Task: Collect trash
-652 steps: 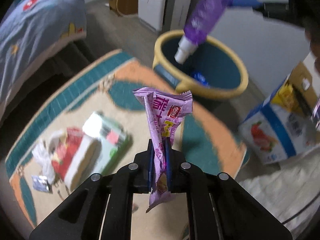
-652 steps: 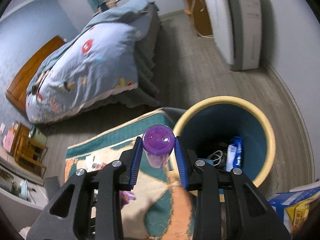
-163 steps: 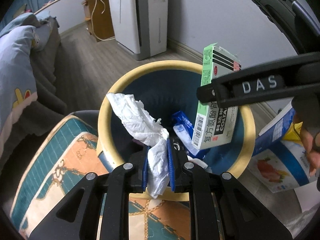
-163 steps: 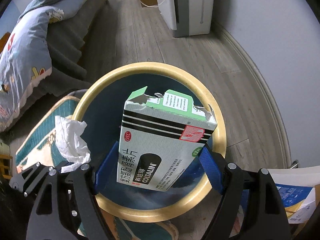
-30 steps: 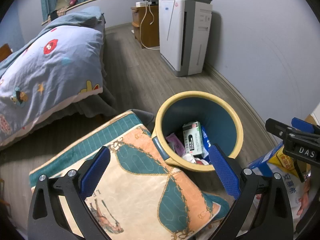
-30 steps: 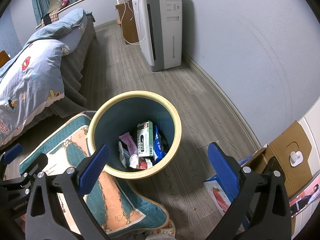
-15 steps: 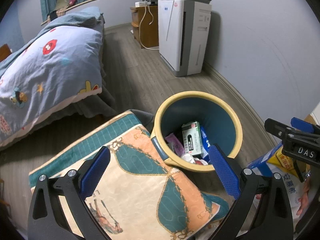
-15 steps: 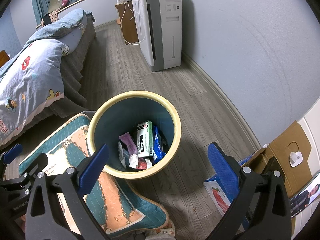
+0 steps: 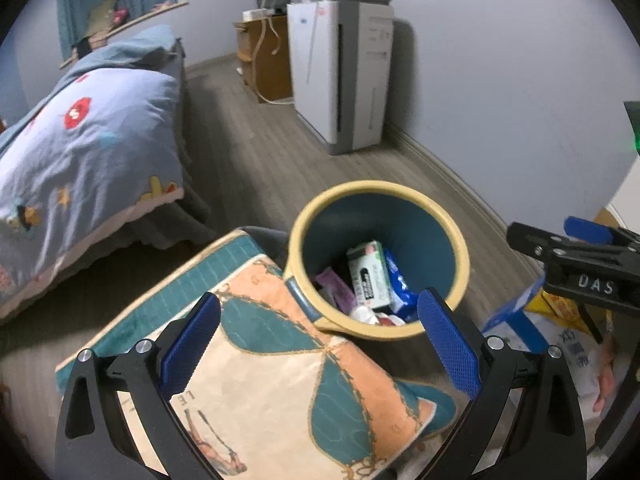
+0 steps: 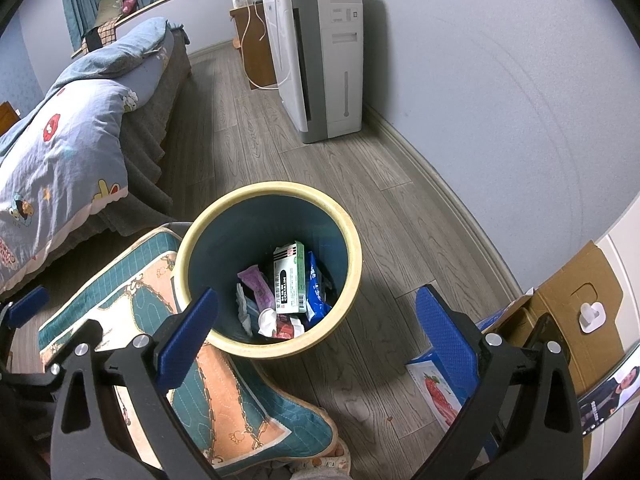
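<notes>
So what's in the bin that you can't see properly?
- Bottom of the trash bin: right wrist view, buried under the green medicine box and purple wrapper.
- Near side of the pile: left wrist view, cut off by the bin's own rim.
- Small print on the box: too small in both views.
- Blue packet: half behind the box, label unreadable.

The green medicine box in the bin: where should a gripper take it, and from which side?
Probably from straight above, on the upper end of the green medicine box. It leans lengthwise among wrappers deep inside the yellow-rimmed trash bin, whose walls block any sideways approach. Close the jaws across its thin faces.
</notes>
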{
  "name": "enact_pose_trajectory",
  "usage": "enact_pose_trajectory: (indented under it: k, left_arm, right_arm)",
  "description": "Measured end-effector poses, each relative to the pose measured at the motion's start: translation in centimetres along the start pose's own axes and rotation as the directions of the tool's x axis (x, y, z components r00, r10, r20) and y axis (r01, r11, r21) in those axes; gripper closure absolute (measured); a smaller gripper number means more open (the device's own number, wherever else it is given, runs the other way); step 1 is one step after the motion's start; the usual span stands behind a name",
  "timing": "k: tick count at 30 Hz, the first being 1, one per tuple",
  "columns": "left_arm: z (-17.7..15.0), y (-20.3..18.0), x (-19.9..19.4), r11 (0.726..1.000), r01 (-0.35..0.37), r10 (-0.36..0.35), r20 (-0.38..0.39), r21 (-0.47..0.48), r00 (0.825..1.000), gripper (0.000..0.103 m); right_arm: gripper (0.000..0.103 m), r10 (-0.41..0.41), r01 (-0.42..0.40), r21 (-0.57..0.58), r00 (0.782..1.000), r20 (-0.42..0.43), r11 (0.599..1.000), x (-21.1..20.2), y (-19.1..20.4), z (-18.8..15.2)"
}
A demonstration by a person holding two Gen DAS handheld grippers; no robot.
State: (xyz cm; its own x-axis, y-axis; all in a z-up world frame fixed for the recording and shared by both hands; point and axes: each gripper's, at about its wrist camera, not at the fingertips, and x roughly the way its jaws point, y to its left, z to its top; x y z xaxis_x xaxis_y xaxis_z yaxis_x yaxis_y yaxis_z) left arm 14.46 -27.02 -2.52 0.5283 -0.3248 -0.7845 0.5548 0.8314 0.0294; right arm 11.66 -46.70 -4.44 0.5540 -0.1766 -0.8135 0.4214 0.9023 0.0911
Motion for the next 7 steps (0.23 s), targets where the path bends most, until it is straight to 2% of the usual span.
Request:
enact_pose_trajectory:
  k: [7]
  left_arm:
    - [-0.17, 0.84, -0.34, 0.999, -0.038, 0.038, 0.004, -0.023, 0.999, 0.005]
  right_arm:
    - [0.006, -0.008, 0.008, 0.013, 1.0, -0.012, 1.0, 0.37, -0.18, -0.1]
